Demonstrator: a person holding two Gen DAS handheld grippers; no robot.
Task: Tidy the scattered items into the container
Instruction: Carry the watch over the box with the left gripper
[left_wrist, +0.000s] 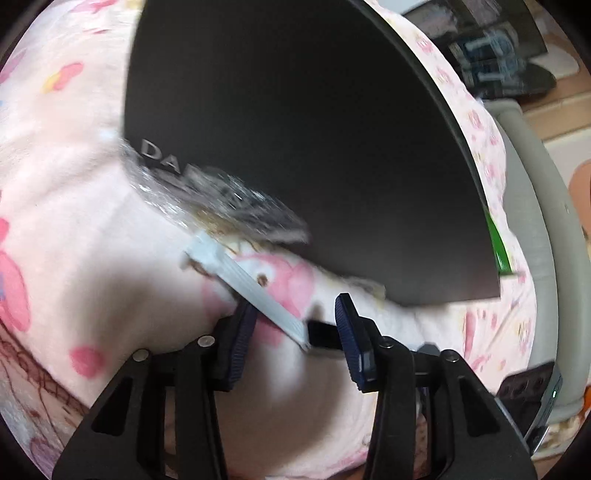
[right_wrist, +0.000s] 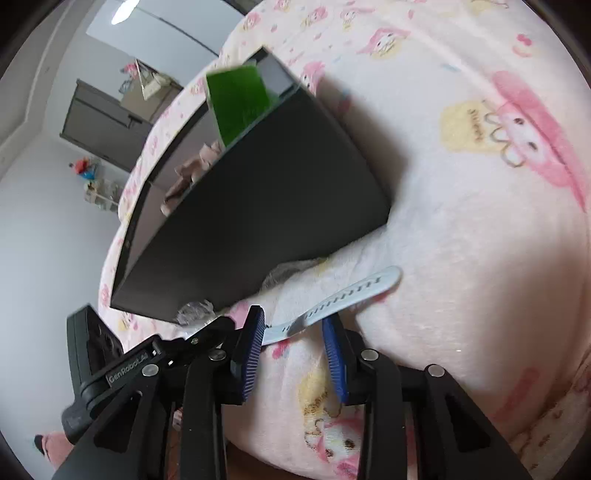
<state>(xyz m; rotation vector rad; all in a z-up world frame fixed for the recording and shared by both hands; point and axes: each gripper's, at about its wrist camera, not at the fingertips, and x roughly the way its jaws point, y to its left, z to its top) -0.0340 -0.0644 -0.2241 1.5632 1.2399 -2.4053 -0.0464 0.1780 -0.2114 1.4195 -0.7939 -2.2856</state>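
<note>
Both grippers, left (left_wrist: 295, 332) and right (right_wrist: 293, 343), stand apart over one watch strap (right_wrist: 351, 291), near the black box (right_wrist: 258, 206); double grab could tug or drop it.

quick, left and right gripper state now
left gripper: open, watch strap lies between the pads, not pinched
right gripper: open, the strap passes between its tips, not clamped
</note>
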